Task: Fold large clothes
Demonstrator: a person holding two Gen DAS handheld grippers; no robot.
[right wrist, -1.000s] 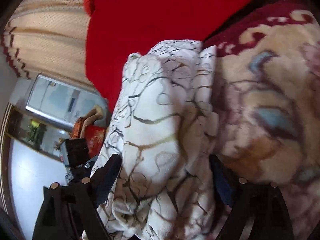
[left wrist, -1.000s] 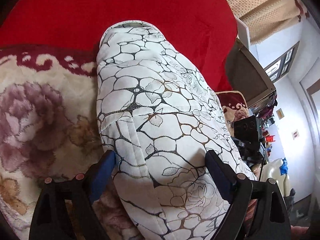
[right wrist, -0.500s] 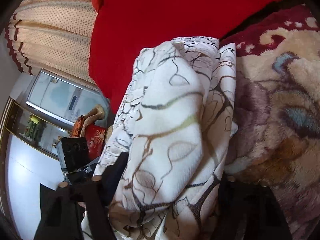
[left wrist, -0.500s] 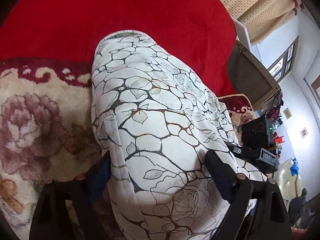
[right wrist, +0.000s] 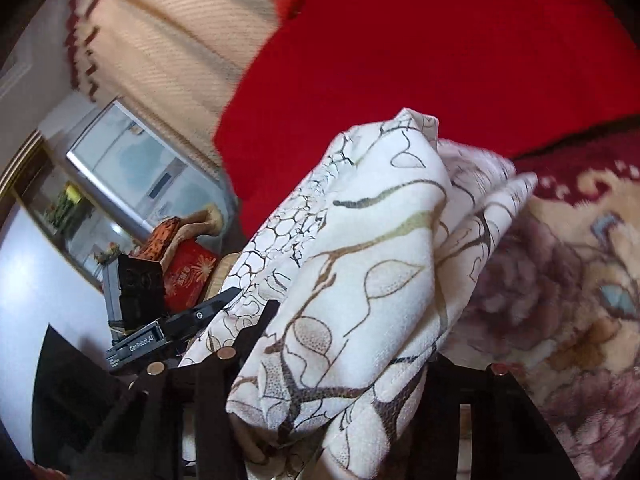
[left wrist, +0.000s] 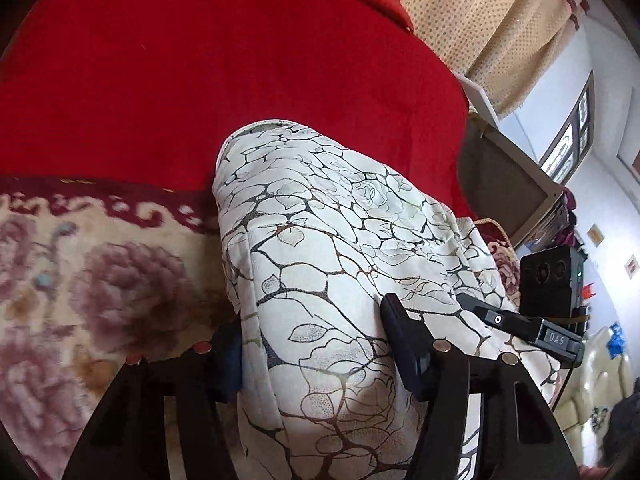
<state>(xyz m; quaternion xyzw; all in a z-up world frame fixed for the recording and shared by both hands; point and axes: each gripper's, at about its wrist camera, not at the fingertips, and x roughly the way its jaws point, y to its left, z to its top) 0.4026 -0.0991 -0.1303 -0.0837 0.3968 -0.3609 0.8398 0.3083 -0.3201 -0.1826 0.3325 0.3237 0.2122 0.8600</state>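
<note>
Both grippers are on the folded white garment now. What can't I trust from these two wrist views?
- Left wrist: left gripper, closing; its left finger's contact is hidden behind the white garment.
- Right wrist: right gripper, closing; its right finger is buried under the garment.
- Garment's near end: cut off by both bottom edges.
- Right wrist: floral blanket motion-blurred.

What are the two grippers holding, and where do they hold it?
Both hold the folded white garment, one at each end. The left gripper is closing on the thick fold at one end; the right gripper is closing on the bunched layers at the other.
</note>
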